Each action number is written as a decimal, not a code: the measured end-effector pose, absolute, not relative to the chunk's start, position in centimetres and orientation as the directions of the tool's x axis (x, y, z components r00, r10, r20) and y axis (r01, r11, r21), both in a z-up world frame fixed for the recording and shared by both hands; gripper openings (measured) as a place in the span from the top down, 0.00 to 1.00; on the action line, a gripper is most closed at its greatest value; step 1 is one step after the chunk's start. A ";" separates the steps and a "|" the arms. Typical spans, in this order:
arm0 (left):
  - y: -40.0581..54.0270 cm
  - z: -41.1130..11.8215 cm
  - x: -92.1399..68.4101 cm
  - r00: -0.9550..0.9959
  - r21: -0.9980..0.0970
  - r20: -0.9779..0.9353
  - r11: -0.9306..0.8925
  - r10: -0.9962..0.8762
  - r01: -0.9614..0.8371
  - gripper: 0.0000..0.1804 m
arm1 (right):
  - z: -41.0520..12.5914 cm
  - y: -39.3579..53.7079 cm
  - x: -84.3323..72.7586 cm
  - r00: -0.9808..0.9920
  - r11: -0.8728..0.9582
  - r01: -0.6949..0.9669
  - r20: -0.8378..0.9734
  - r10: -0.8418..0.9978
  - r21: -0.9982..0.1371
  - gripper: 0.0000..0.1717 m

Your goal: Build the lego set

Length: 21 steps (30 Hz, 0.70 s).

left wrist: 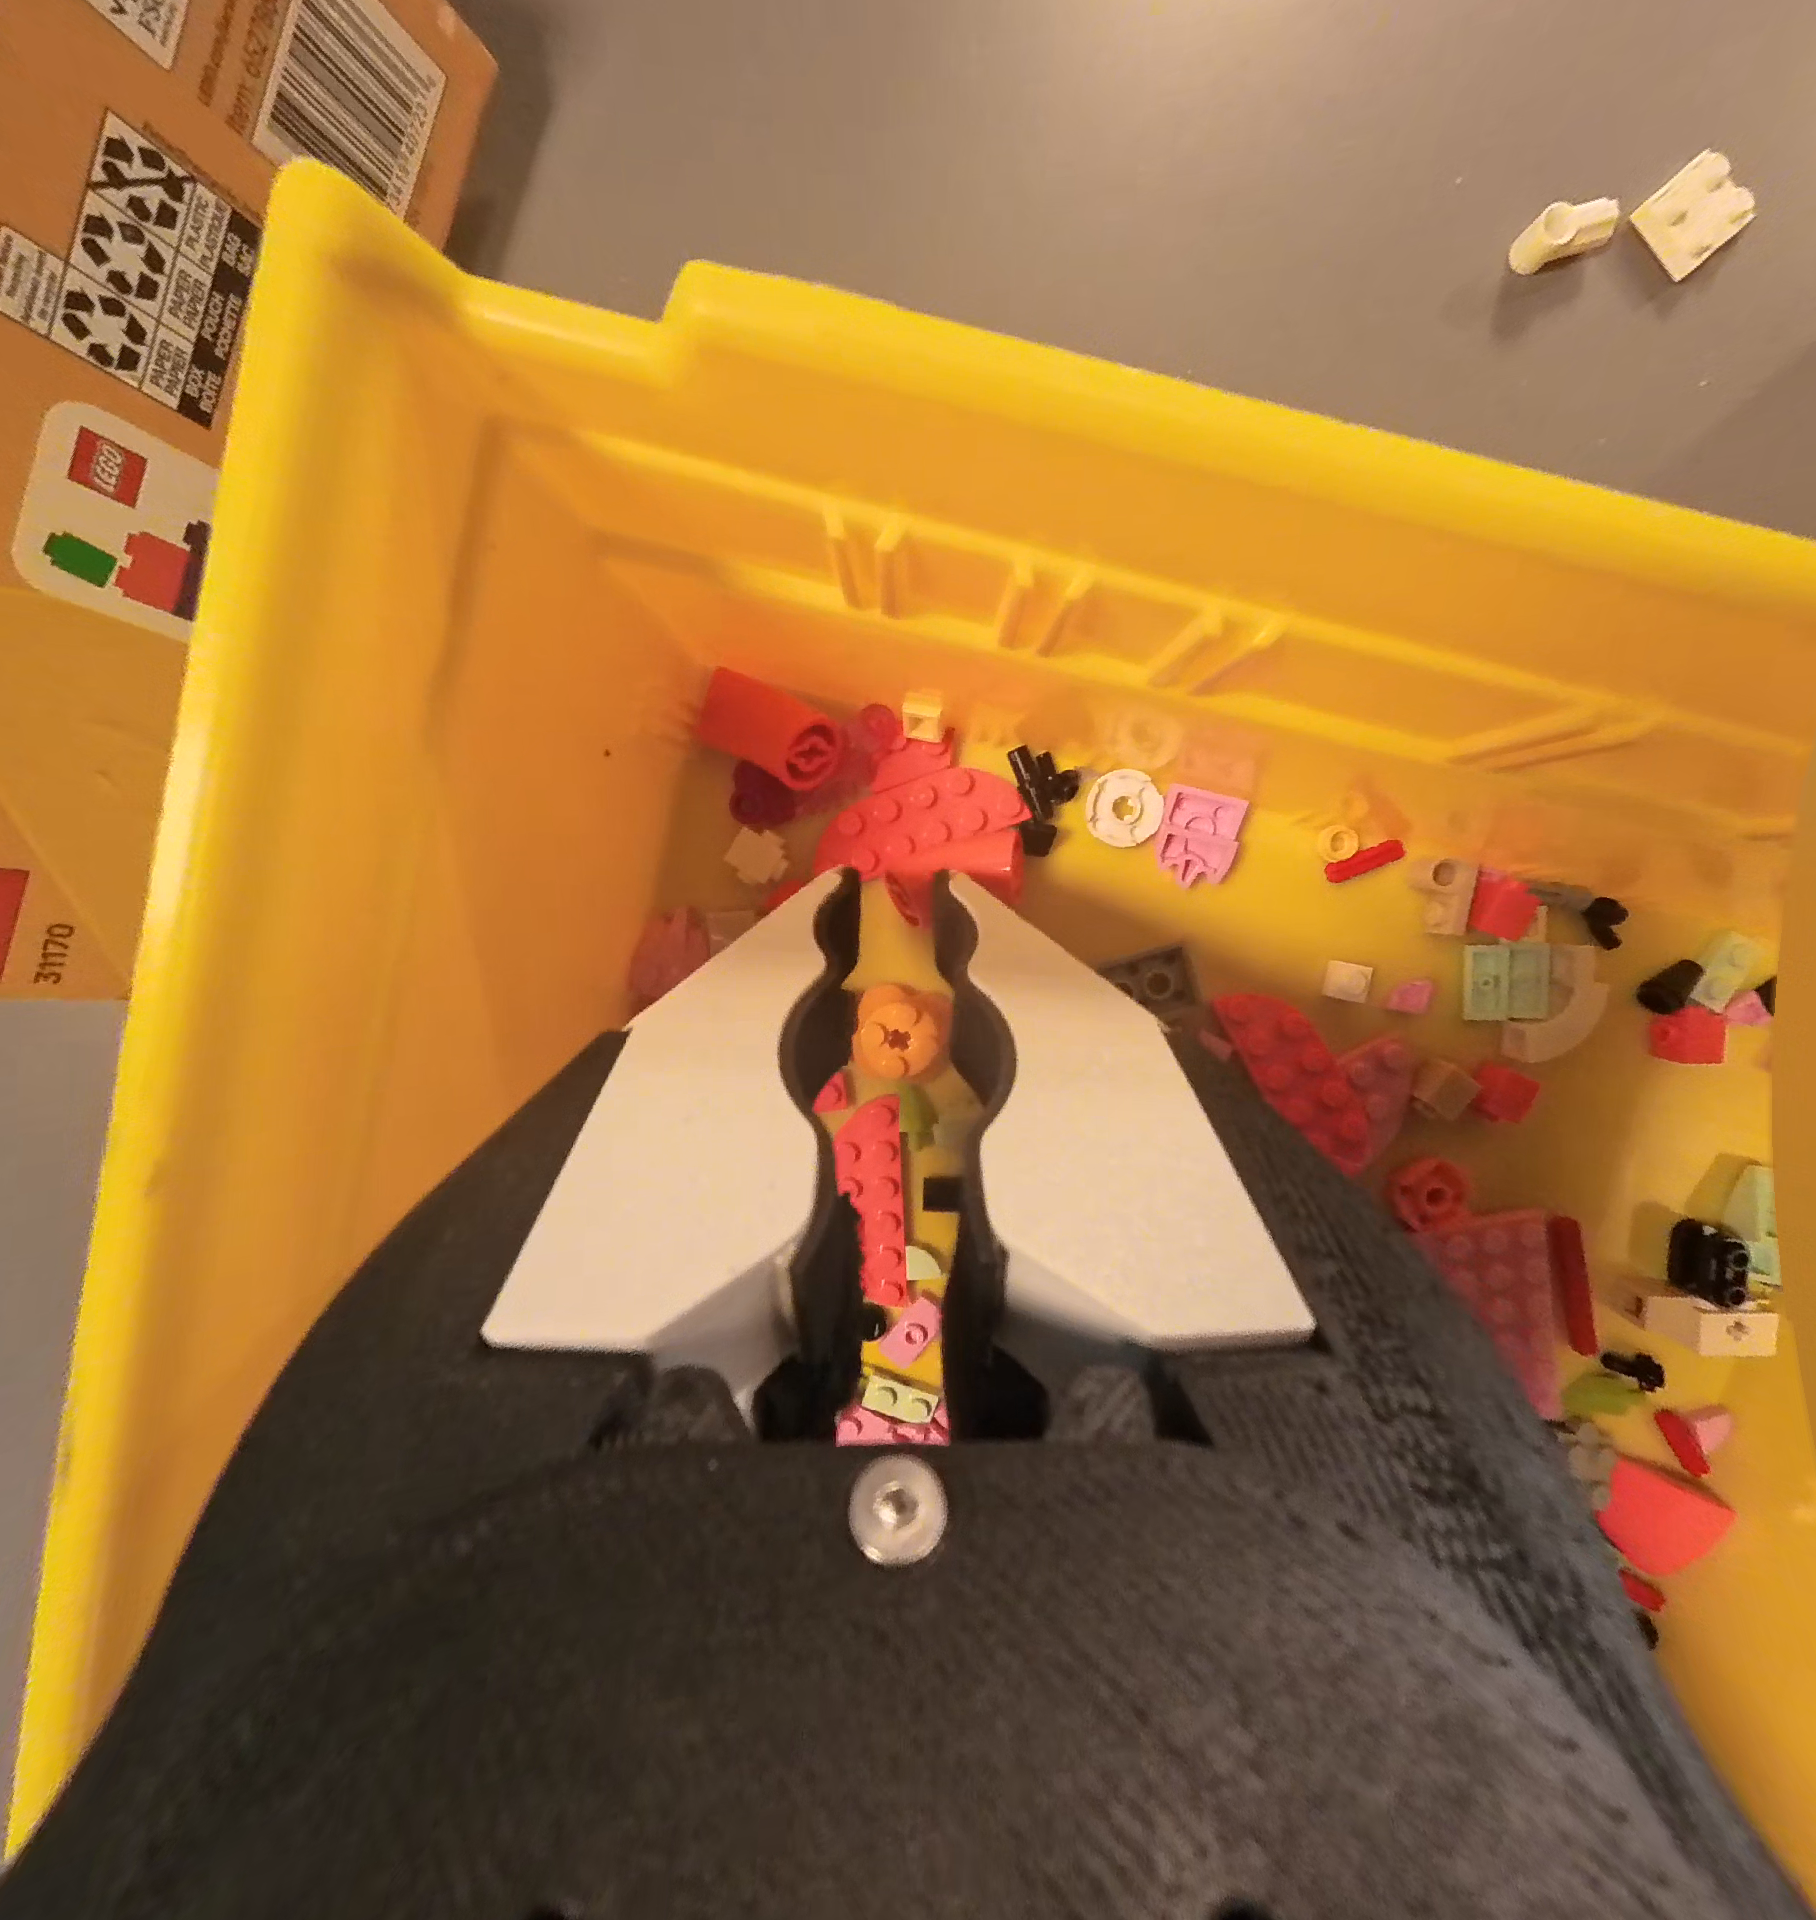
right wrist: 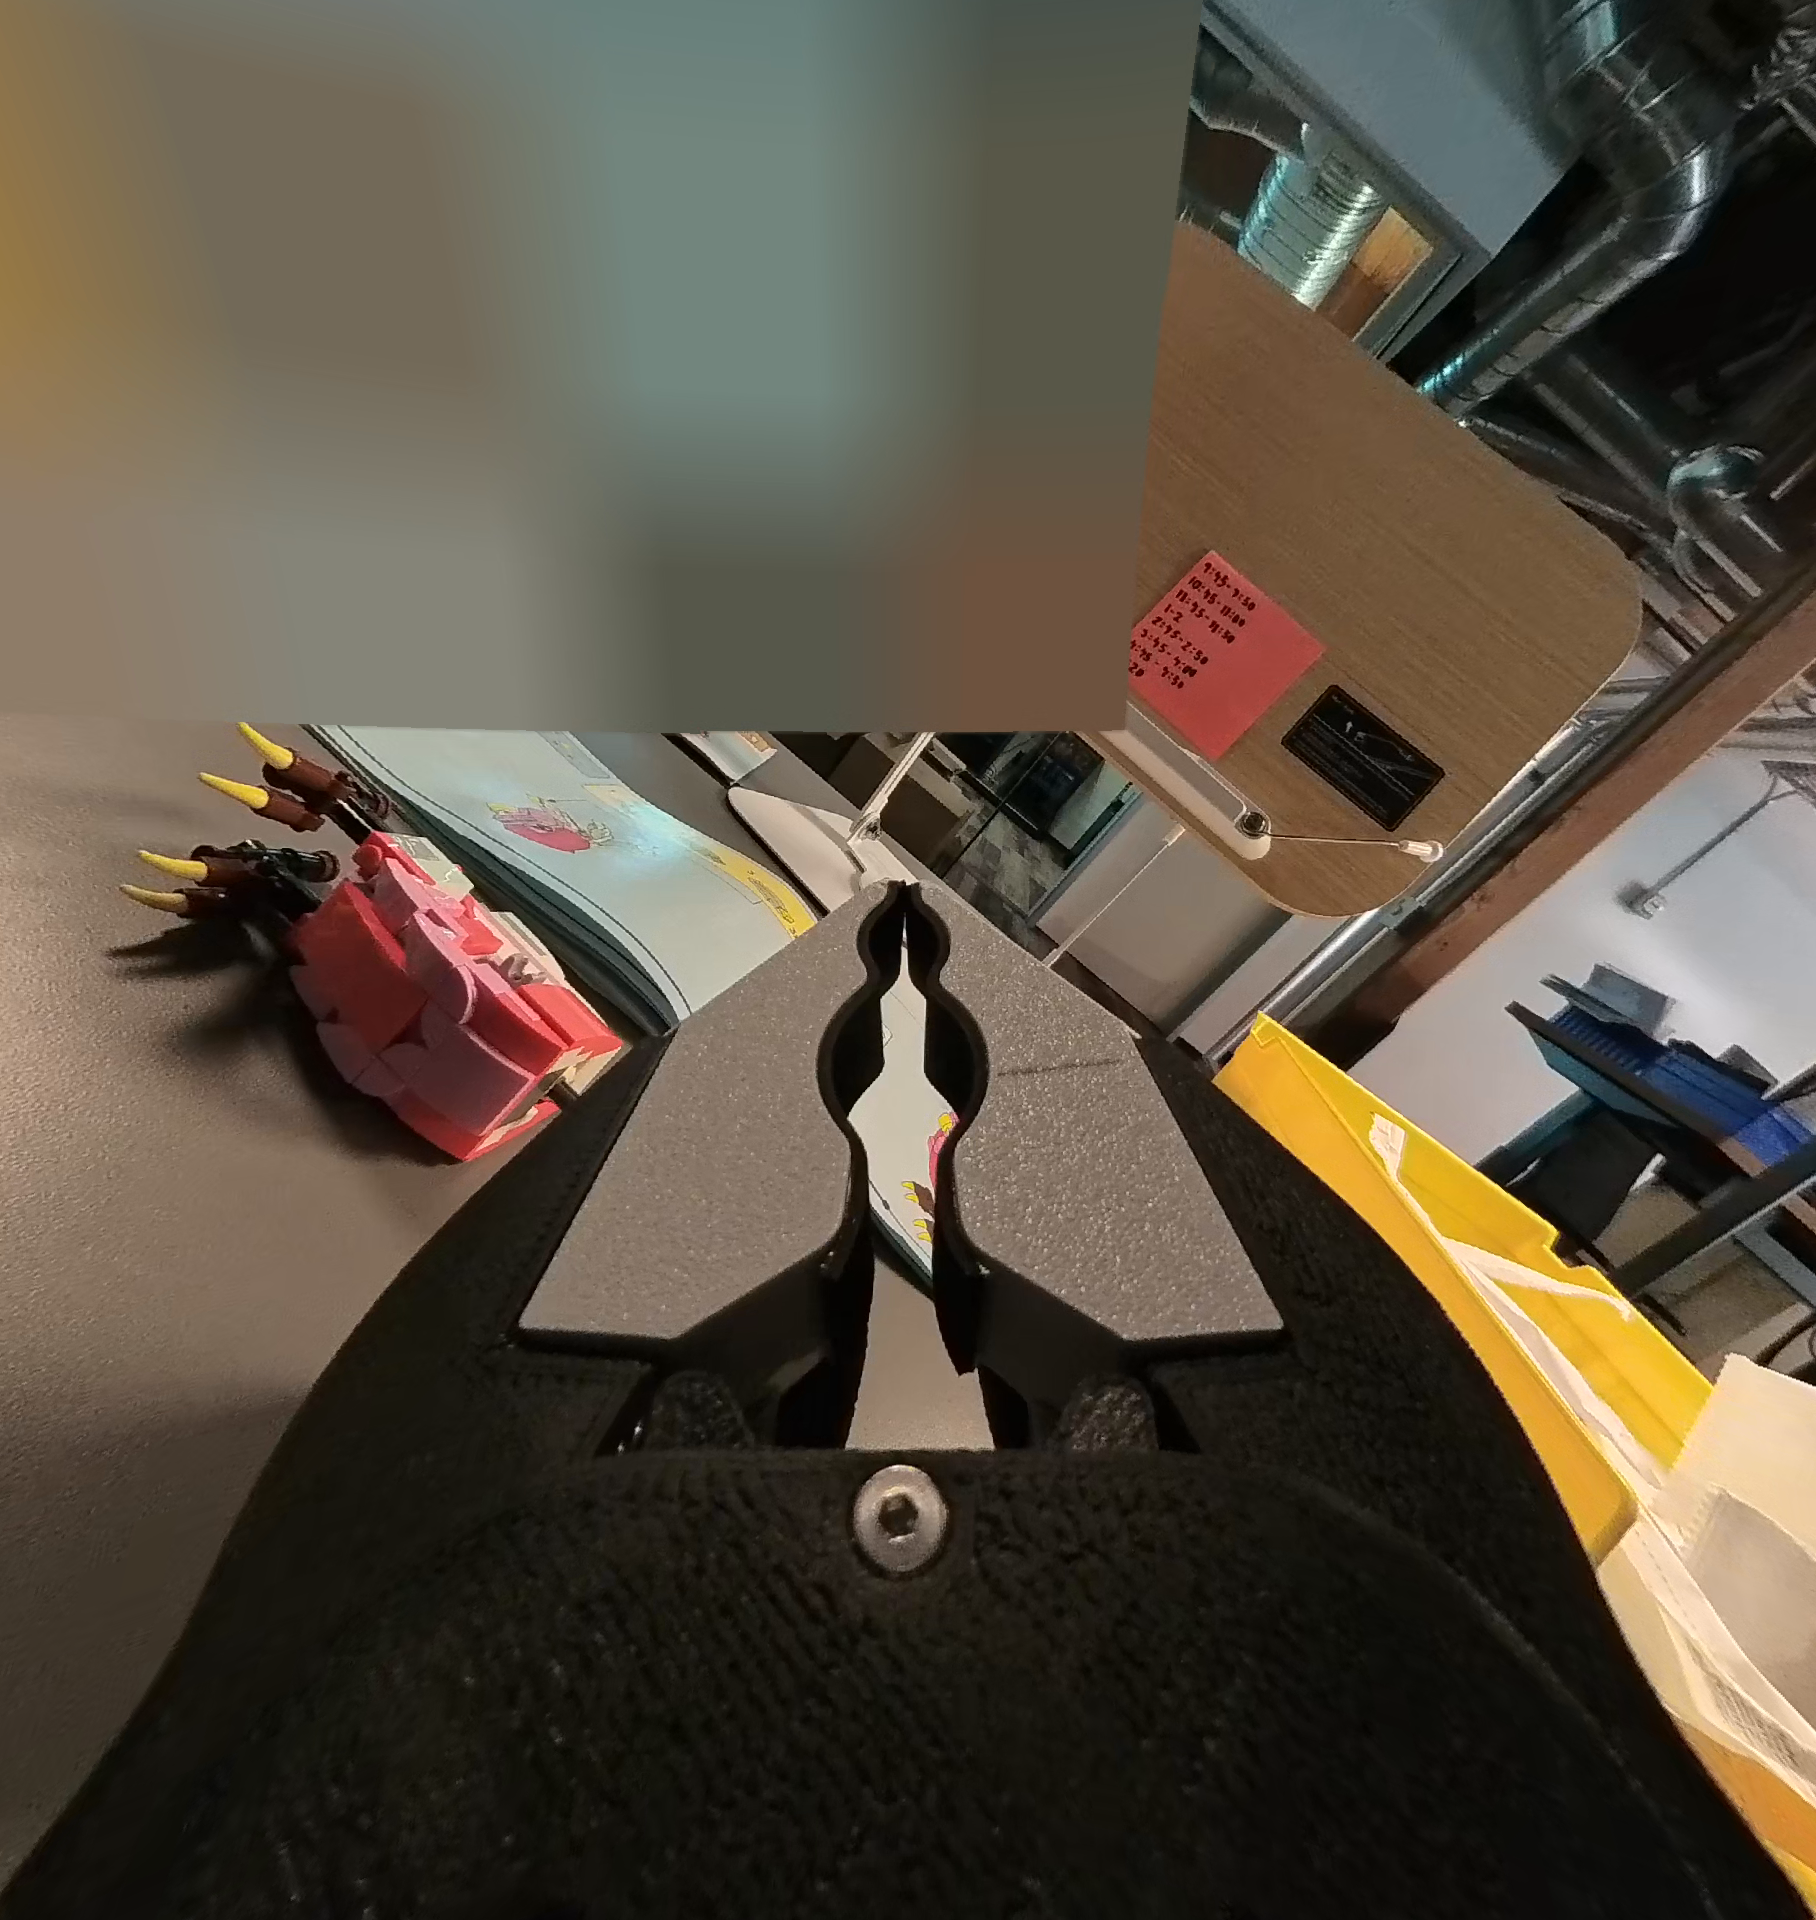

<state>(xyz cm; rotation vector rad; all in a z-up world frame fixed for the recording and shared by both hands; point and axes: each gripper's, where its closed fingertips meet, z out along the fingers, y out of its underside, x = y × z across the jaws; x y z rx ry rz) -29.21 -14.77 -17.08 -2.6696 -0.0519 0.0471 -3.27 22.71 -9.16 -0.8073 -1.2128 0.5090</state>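
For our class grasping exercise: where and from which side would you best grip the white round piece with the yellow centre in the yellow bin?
Probably pinch the white round piece across its outer rim, coming from straight above. It lies flat on the bin floor, its left and lower edges look clear, and the pink plate crowds its right.

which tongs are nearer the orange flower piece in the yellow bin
Left. The left tongs reach down into the yellow bin, with the orange flower piece showing between their fingers. The right tongs are outside the bin, shut, over the table.

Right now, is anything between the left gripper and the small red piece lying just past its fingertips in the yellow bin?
Nothing visible: the left gripper stands slightly open, directly facing the small red piece on the yellow bin floor.
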 end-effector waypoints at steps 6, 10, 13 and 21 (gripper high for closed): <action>-14.7 -17.0 -29.2 0.999 -0.460 -0.026 -0.887 0.047 0.030 0.92 | -9.2 22.7 -3.3 0.293 0.628 0.070 0.618 0.730 -0.775 1.00; -14.7 -16.9 -29.3 0.998 -0.466 -0.029 -0.884 0.049 0.030 0.92 | -9.1 22.7 -3.3 0.295 0.628 0.069 0.617 0.730 -0.775 1.00; -14.5 -16.5 -29.5 0.997 -0.482 -0.056 -0.876 0.044 0.012 0.92 | -9.1 22.7 -3.2 0.296 0.628 0.069 0.617 0.729 -0.775 1.00; -12.6 -11.0 -31.5 0.965 -0.700 -0.241 -0.707 0.100 -0.101 0.94 | -9.1 22.7 -3.2 0.296 0.629 0.069 0.617 0.729 -0.775 1.00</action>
